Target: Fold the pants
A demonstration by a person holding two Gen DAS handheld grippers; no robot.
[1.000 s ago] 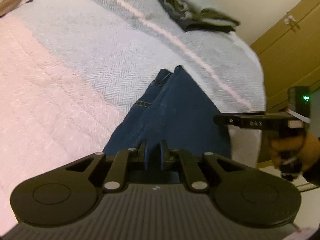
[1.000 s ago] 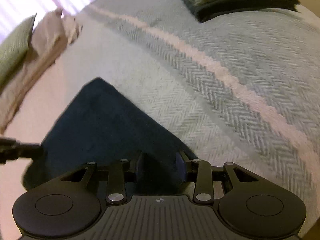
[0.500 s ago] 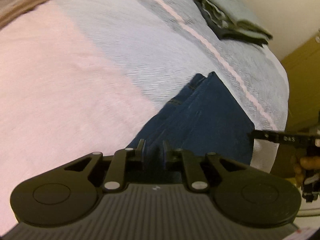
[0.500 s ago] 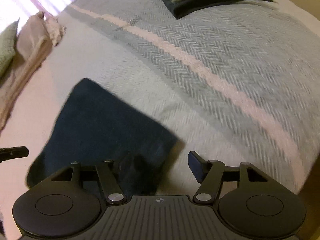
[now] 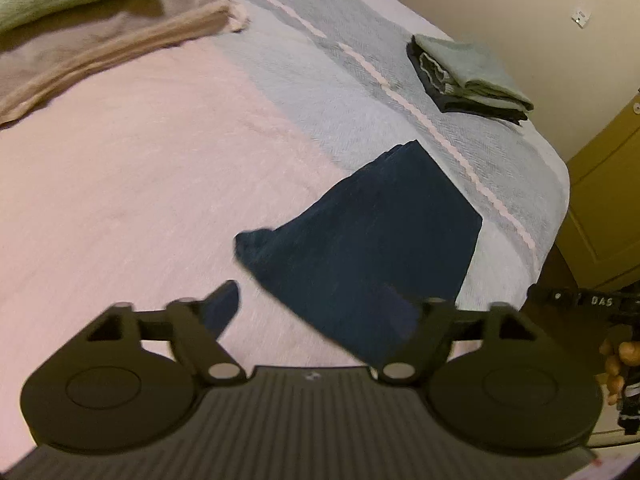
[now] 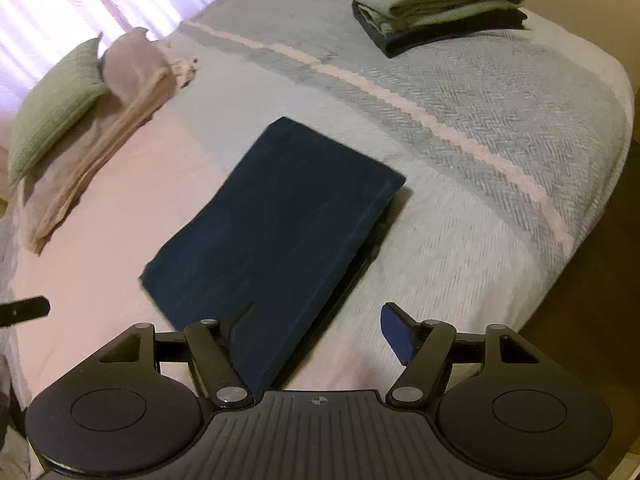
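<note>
Dark blue pants lie folded into a flat rectangle on the bed. My left gripper hovers open just before the near edge of the fold, holding nothing. My right gripper is open too, its fingers spread above the near corner of the pants and clear of the cloth. The right gripper's body and the hand holding it show at the far right of the left wrist view. One left fingertip pokes in at the left edge of the right wrist view.
A pink and grey herringbone bedspread covers the bed. A stack of folded green and dark clothes sits at the far corner. A green pillow and beige cloth lie at the head. Yellow cupboard doors stand past the bed's edge.
Both grippers have let go of the pants and opened, the right first, then the left. Both pulled back and up, leaving the folded pants flat on the bed.
</note>
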